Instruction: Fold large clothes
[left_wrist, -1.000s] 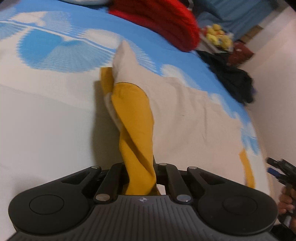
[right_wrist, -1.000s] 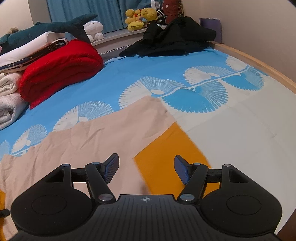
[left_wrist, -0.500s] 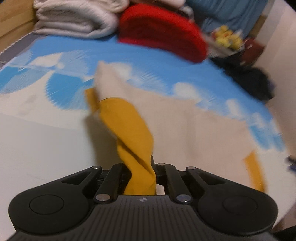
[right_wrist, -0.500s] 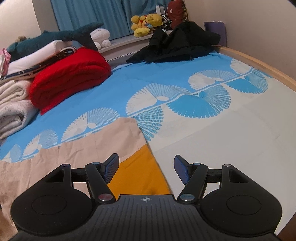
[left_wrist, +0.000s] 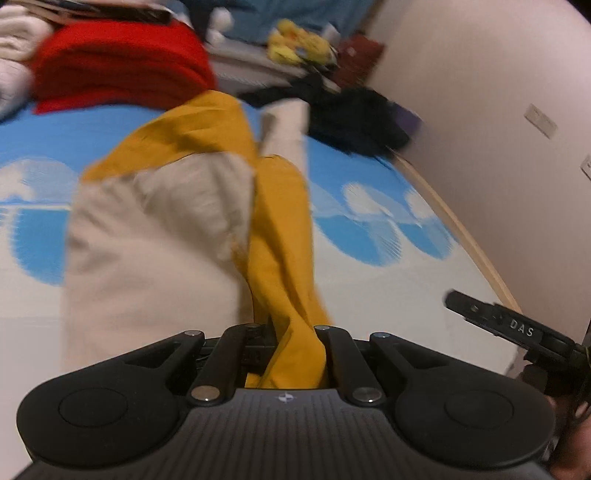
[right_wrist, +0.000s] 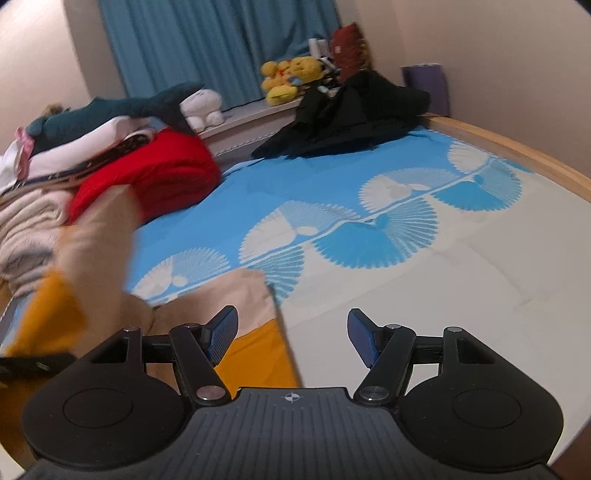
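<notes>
A large beige garment with mustard-yellow trim (left_wrist: 155, 236) lies on the bed. My left gripper (left_wrist: 291, 343) is shut on a yellow end of it (left_wrist: 284, 236) and holds it lifted, so the cloth hangs bunched in front of the camera. My right gripper (right_wrist: 291, 332) is open and empty, low over the bed beside the garment's other yellow-edged corner (right_wrist: 255, 354). The lifted cloth shows blurred at the left of the right wrist view (right_wrist: 96, 236). The right gripper also shows at the right edge of the left wrist view (left_wrist: 517, 328).
The bed has a blue and white fan-print sheet (right_wrist: 369, 229) and a wooden rim (right_wrist: 517, 155). A red folded blanket (right_wrist: 155, 173) and stacked white linens (right_wrist: 26, 221) lie at the back left. A black clothes pile (right_wrist: 351, 110) and plush toys (right_wrist: 291, 77) sit at the back.
My left gripper has lifted the yellow end higher and swung it right, bunching the beige cloth over itself. My right gripper has drawn back; the yellow corner now lies to its left.
</notes>
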